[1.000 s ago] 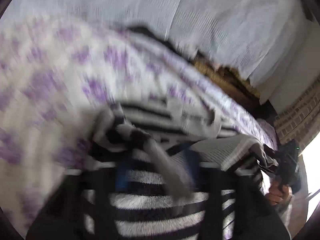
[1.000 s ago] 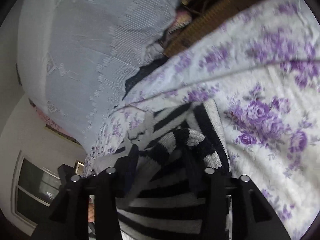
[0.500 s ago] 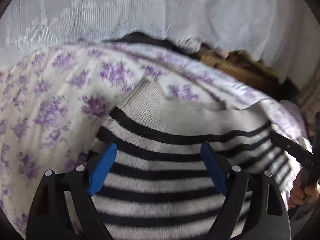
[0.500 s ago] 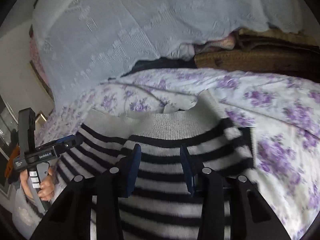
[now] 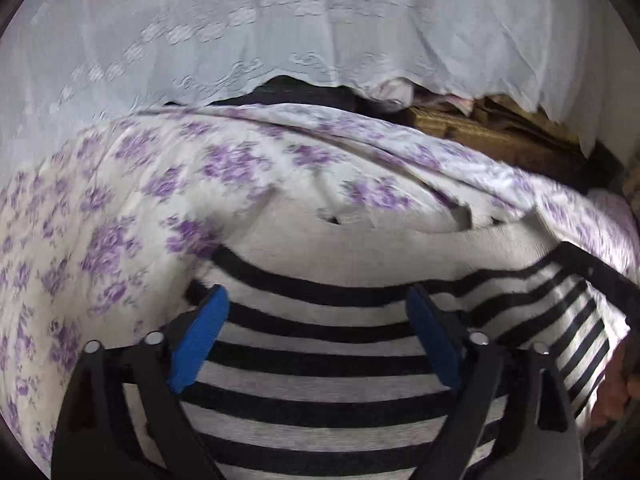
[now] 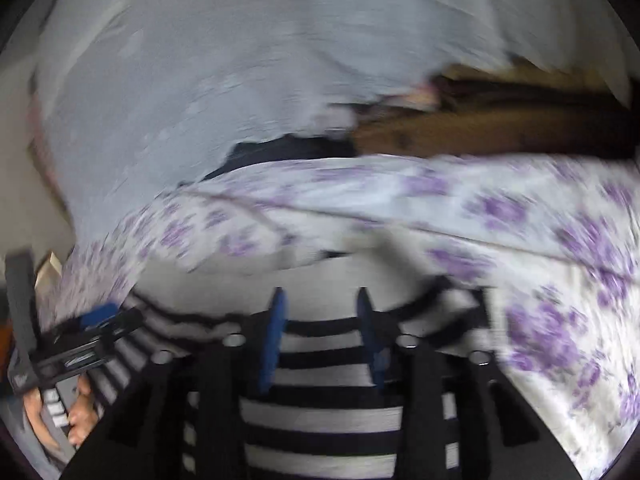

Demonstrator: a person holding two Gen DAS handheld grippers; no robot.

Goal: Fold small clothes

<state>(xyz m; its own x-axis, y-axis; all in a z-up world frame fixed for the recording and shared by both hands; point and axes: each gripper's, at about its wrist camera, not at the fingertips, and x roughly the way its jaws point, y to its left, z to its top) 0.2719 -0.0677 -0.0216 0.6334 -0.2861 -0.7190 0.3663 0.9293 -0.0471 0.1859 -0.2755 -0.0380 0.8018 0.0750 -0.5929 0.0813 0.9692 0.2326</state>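
A black-and-white striped sweater [image 5: 320,392] [image 6: 320,412] lies spread flat on the floral bed sheet [image 5: 120,200], its plain grey band [image 5: 360,240] on the far side. My left gripper [image 5: 317,292] hovers over the stripes near the sweater's left edge; its jaws are opening wide and hold nothing. My right gripper [image 6: 320,292] is over the stripes further right, its blue pads [image 6: 274,336] a moderate gap apart and opening, with no cloth pinched. The right wrist view is blurred; it shows the left gripper [image 6: 88,332] and the hand [image 6: 80,412] holding it at the left edge.
A white lace-patterned cloth [image 5: 280,32] hangs behind the bed. Below its hem are a dark item [image 5: 300,94] and a brown woven thing [image 5: 500,140]. The purple-flowered sheet [image 6: 540,320] stretches to the right of the sweater. A hand [image 5: 612,396] shows at the right edge.
A second ago bunched sweater fabric hung between both grippers' jaws. Both let go, the sweater now lies flat, the left jaws have spread much wider, and both views have rolled level.
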